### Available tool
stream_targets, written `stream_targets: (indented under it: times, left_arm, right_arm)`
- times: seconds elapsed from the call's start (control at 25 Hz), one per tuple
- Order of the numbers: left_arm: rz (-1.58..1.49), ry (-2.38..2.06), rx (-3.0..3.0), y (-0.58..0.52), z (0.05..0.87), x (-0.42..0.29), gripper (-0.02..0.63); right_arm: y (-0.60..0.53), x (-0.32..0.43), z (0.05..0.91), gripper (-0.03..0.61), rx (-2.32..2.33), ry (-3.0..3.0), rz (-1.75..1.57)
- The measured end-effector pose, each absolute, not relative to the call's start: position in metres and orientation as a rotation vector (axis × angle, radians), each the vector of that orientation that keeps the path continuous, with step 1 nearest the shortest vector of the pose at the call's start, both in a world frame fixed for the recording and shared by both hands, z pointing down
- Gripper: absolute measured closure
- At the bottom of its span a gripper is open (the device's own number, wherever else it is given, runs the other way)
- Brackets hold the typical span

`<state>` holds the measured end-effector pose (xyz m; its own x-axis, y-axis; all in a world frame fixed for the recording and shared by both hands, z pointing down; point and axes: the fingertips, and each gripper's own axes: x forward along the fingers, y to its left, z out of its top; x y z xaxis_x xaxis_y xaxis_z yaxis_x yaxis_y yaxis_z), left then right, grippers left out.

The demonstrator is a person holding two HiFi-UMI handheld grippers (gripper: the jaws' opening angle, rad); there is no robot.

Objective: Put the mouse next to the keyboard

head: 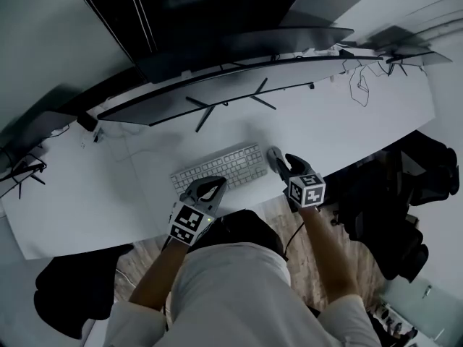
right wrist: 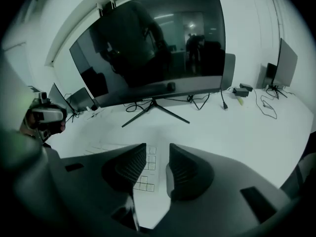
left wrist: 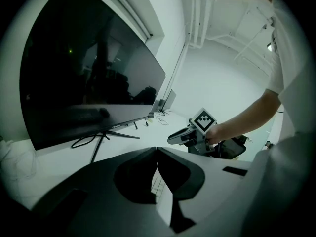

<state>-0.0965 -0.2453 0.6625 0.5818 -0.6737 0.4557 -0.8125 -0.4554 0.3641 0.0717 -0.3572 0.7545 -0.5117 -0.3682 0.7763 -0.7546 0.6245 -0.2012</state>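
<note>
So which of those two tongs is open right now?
The right tongs: its jaws stand apart, with keyboard keys showing through the gap. On the left tongs the tips touch each other.

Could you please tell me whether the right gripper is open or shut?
Open. The right gripper shows its jaws apart, with only keyboard keys and white desk visible through the gap; nothing is gripped.

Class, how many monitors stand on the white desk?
3. The large monitor stands behind the keyboard; a left monitor sits at the desk's left end and a right monitor at its right end. More may lie outside the pictures.
</note>
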Motion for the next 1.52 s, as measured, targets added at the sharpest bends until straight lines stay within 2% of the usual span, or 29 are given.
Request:
stream_targets:
  times: [0.24, 0.4, 0.84, 1.52]
  left_arm:
    - [0.329, -1.231, 2.305, -0.248, 0.641, -0.102, 0.597]
    - [0.331, -1.261, 2.310, -0.246, 0.626, -0.098, 0.597]
    - [0.252, -1.509, 2.273, -0.227, 0.587, -0.063, 0.597]
    - [0.192, -1.850, 2.103, -0.161, 0.557, -0.005, 0.597]
  right_arm:
    - [-0.364, 0.077, 0.699, 0.489, 0.940, -2.238, 0.620]
    - [-0.362, 0.081, 0.664, 0.511, 0.950, -2.317, 0.577]
    - [-0.342, 0.096, 0.594, 0.535, 0.831, -2.600, 0.444]
    - [-0.310, 0.168, 0.563, 0.537, 0.611, -2.761, 0.341]
